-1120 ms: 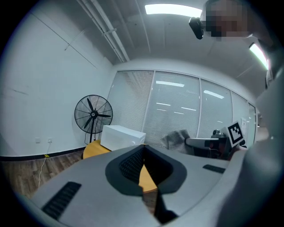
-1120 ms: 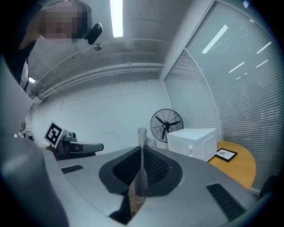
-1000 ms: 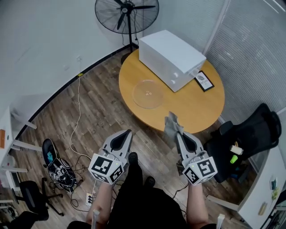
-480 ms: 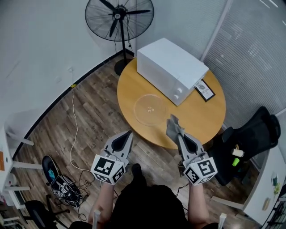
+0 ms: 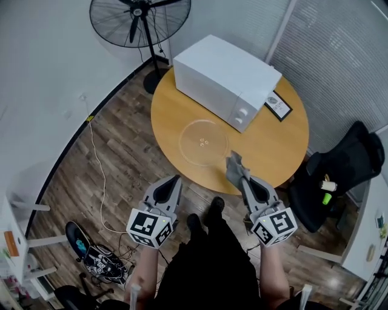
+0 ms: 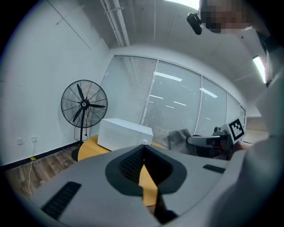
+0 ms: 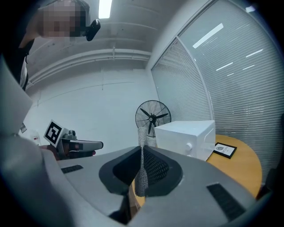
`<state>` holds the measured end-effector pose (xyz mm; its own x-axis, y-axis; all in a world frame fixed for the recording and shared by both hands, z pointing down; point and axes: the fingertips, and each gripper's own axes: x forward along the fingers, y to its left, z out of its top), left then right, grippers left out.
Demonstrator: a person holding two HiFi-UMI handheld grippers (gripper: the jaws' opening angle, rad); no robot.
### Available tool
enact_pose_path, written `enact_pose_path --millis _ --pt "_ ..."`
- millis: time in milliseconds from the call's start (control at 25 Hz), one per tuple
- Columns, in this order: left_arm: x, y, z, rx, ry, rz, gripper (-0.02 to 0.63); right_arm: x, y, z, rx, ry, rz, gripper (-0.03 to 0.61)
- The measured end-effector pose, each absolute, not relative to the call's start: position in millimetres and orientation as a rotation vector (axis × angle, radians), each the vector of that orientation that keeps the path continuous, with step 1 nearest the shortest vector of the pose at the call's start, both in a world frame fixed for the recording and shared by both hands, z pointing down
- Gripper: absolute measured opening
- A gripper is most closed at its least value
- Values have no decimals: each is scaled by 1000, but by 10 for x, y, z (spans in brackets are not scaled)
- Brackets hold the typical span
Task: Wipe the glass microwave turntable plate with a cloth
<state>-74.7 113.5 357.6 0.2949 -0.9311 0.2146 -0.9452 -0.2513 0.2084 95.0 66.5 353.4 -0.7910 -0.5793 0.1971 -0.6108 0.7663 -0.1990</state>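
Compared with one second ago, the table [image 5: 276, 151] lies closer to both grippers. My right gripper [image 5: 244, 181] clamps the grey cloth [image 5: 233, 166]. My left gripper [image 5: 175, 180] is closed and empty. The glass plate [image 5: 204, 141] rests on the table beside the microwave [image 5: 221, 75], nearly within reach; wiping has not yet begun.

Your head camera looks steeply down from well above the round table [image 5: 273, 145]. The microwave [image 5: 224, 69] and fan [image 5: 139, 15] stand at the far side, and the left gripper [image 5: 174, 181] and right gripper [image 5: 244, 180] sit low in frame. Each gripper view sits close behind its own jaws and faces almost level across the table. Both catch the microwave and fan, as the head view does, and each shows the other gripper off to one side.
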Motion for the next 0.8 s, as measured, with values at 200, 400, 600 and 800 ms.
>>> enact_pose_path --millis 200,400,600,800 --pt "-754 941 3723 2264 -1670 99 -5 898 484 3677 969 -2817 413 21" --pt "-827 695 3783 2252 -1657 121 -5 826 196 3772 971 -2816 435 21" --pt "-915 374 3861 2235 -1660 150 -5 726 -142 3872 958 -2819 445 21" --pt "-1007 57 4003 2187 -1652 173 -5 640 -489 3951 937 -2817 444 21"
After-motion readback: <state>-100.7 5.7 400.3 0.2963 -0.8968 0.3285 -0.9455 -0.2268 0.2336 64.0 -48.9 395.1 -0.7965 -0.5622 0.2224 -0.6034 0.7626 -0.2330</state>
